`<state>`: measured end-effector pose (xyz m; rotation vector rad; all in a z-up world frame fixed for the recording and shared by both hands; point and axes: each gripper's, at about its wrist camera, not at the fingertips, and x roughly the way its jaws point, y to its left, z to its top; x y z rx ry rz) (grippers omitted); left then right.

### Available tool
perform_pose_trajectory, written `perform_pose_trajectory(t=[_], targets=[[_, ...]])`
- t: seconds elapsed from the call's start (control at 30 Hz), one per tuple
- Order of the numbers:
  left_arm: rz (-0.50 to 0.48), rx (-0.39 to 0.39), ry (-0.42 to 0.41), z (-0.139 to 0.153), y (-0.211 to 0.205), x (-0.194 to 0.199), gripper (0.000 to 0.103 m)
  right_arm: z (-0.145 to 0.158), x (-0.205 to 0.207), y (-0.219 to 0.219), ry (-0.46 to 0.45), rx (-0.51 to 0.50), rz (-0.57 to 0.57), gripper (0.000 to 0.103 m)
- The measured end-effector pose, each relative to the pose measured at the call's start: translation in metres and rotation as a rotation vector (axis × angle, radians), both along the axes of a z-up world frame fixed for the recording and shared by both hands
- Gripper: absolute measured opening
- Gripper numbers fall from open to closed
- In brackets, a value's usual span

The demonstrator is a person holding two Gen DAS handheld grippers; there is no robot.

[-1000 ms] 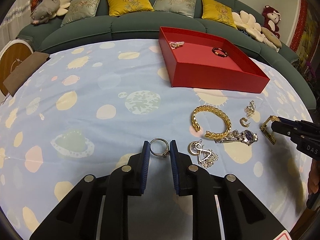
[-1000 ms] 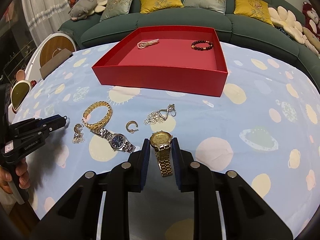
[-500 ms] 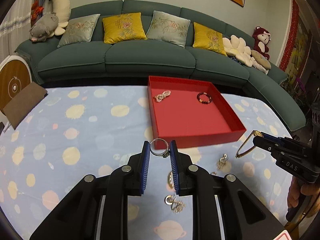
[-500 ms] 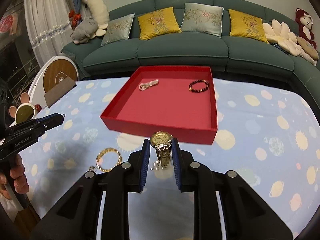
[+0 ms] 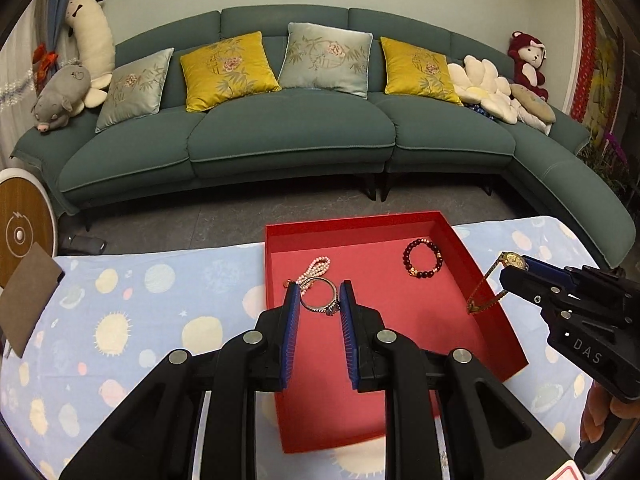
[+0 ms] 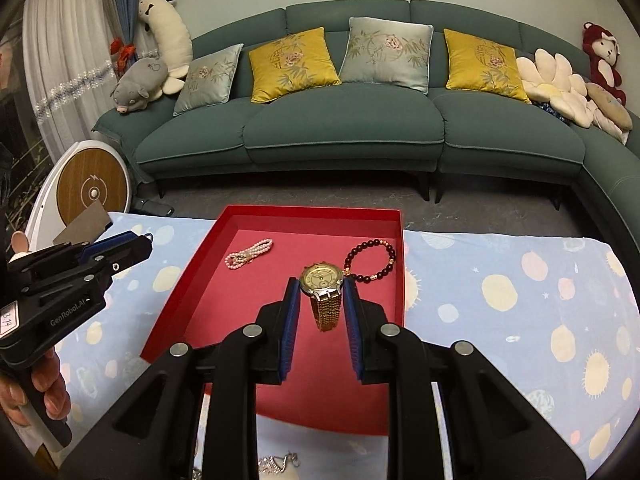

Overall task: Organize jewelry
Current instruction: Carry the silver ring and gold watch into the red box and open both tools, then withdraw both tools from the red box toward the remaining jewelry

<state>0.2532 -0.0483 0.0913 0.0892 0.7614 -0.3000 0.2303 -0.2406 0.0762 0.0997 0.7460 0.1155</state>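
Note:
My left gripper (image 5: 319,294) is shut on a silver ring (image 5: 320,300) and holds it above the red tray (image 5: 472,264). My right gripper (image 6: 320,289) is shut on a gold watch (image 6: 325,292), held above the same tray (image 6: 192,268); its strap hangs down. In the left wrist view the right gripper (image 5: 516,270) comes in from the right with the watch (image 5: 486,288) over the tray's right wall. In the tray lie a pink pearl bracelet (image 5: 316,270) and a dark bead bracelet (image 5: 423,258). The left gripper also shows in the right wrist view (image 6: 138,242).
The tray sits on a light blue patterned tablecloth (image 5: 140,312). A silver chain piece (image 6: 276,464) lies on the cloth at the bottom of the right wrist view. A green sofa (image 5: 288,128) stands beyond the table. A brown card (image 5: 28,296) lies at the far left.
Both grippers have risen from the cloth and moved forward over the red tray, each carrying its piece. The loose jewelry on the cloth has dropped out of view.

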Motion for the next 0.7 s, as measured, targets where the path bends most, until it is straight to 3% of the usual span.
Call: perform_pose_trajectory(t=[0.4, 0.43, 0.5, 0.7], targets=[[0.043, 0.054, 0.095, -0.052, -0.02, 0.047, 0.021, -0.05, 0.036, -0.006, 0.08, -0.031, -0.03, 0.023], [0.052, 0.052, 0.104, -0.055, -0.019, 0.049, 0.028, -0.05, 0.035, -0.007, 0.065, -0.034, -0.036, 0.023], [0.073, 0.043, 0.106, -0.056, -0.017, 0.05, 0.04, -0.046, 0.032, -0.011, 0.028, -0.03, -0.053, 0.034], [0.095, 0.001, 0.048, -0.034, 0.001, 0.03, 0.041, -0.008, 0.007, -0.024, -0.074, 0.02, -0.079, 0.034]])
